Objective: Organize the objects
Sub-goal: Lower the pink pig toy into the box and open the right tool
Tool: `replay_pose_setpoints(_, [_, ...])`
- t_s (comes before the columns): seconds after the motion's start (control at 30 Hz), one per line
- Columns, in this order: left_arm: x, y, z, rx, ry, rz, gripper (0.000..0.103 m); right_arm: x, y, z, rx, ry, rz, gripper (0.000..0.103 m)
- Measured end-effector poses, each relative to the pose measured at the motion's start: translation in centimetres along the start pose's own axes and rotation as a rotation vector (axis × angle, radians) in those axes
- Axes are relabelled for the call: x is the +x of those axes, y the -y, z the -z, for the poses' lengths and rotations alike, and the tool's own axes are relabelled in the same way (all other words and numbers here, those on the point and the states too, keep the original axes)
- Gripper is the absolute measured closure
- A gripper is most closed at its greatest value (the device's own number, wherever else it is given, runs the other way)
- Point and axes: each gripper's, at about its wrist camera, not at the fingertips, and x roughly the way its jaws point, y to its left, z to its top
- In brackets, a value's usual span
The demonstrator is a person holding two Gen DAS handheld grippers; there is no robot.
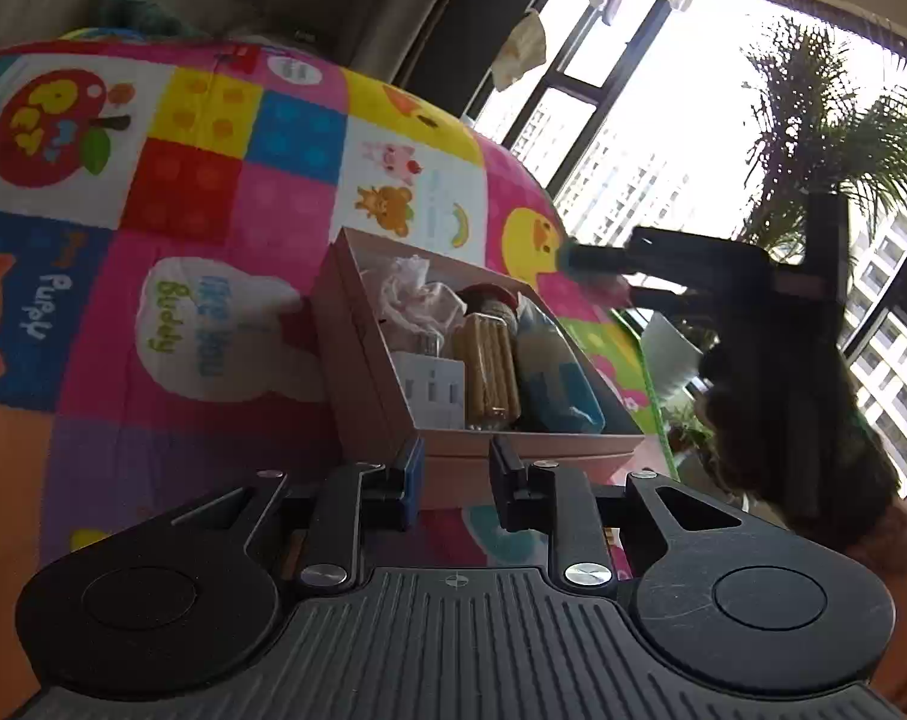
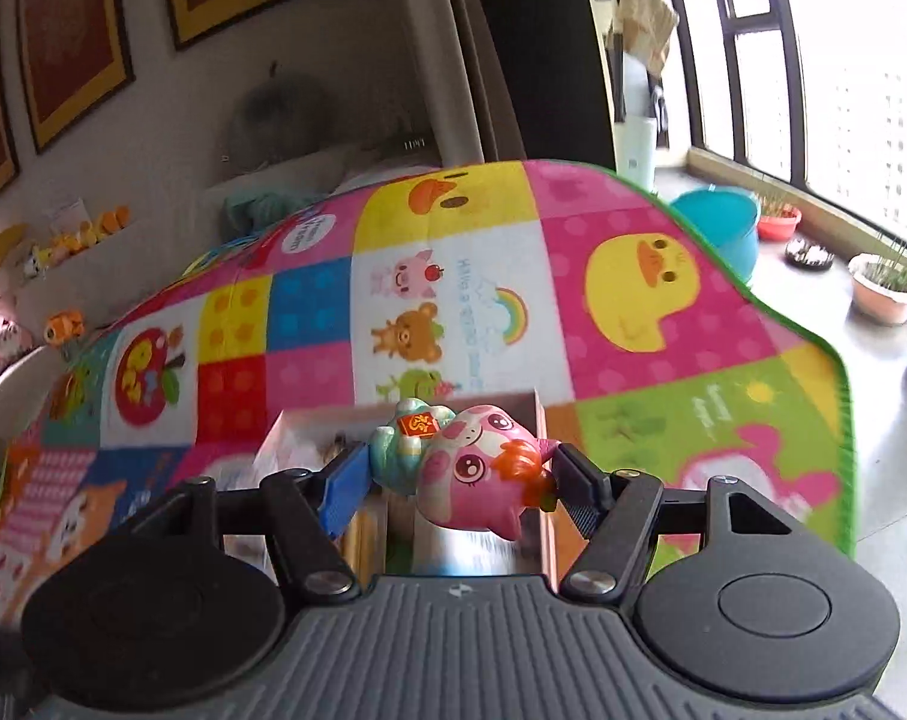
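Right tongs clamp pig toy.

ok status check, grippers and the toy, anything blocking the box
Right gripper shut on pink pig toy, above the box. Left gripper shut, empty, at box's near edge. Box crowded: jar, bottle, crumpled paper.

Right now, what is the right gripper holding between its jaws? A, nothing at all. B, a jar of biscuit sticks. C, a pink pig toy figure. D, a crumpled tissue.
C: in the right wrist view the right gripper has its jaws closed on the pink pig toy figure, above the cardboard box.
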Motion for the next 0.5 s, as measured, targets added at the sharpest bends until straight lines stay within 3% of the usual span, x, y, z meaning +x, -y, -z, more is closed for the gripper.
replay_pose_setpoints(0.13, [-1.1,-1.1,-0.1,-0.012,0.004,-0.021,0.077,6.0,-0.4,-2.2,0.003,-0.038,0.041,0.036])
replay_pose_setpoints(0.23, [-1.5,-2.2,-0.2,-0.036,0.01,-0.04,0.077,8.3,-0.6,-2.0,0.047,-0.121,0.03,0.036])
replay_pose_setpoints(0.37, [-1.5,-3.5,-0.1,-0.069,0.006,-0.049,0.077,8.1,-0.3,-0.5,0.113,-0.19,0.004,0.029])
replay_pose_setpoints(0.5, [-0.8,-3.7,0.2,-0.085,-0.008,-0.041,0.078,5.7,1.8,-1.3,0.236,-0.124,-0.05,0.025])
